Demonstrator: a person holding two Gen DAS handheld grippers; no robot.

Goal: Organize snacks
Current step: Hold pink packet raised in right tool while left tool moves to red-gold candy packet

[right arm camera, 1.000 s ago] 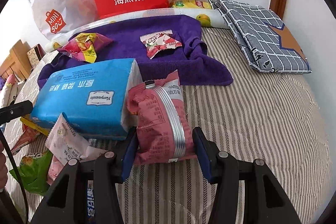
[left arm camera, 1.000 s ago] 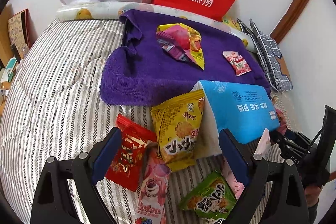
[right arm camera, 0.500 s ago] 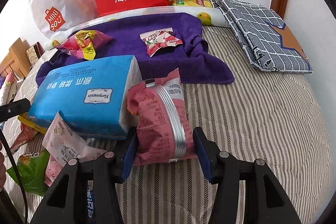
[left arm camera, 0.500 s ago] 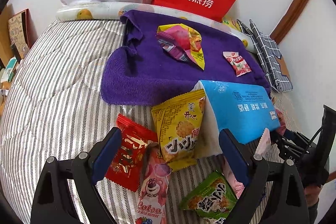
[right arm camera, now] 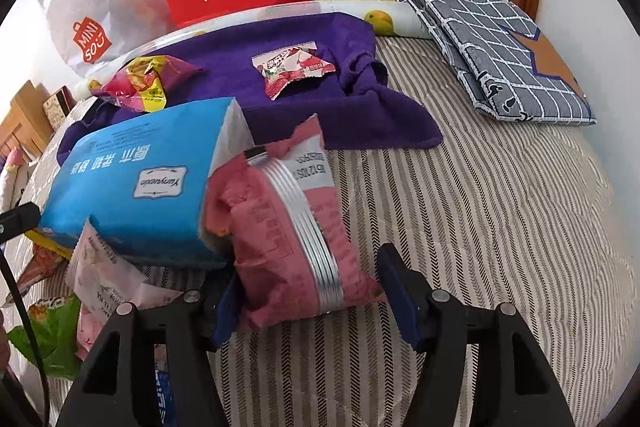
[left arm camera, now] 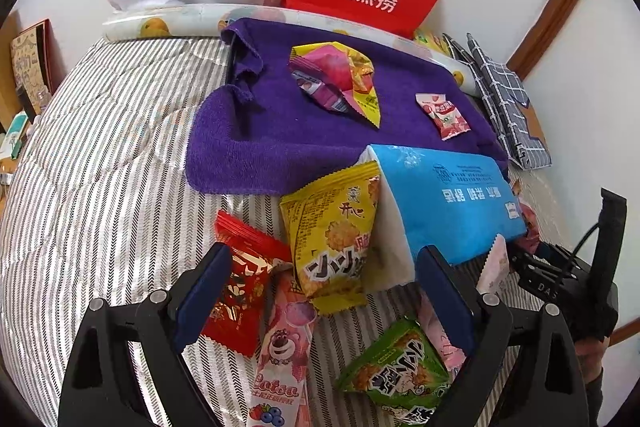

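Pink crinkly foil snack pouch (right arm camera: 288,227) lies lengthwise between right tongs (right arm camera: 310,301), just opening, pads off it; left tongs (left arm camera: 324,301) apart, empty.

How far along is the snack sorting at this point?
Early. Looks done: two packets lie on the purple towel, a pink-yellow packet and a small red-white sachet. In hand: the right gripper, jaws just opening, straddles the pink snack pack. Left: several packets on the bedspread by the open left gripper.
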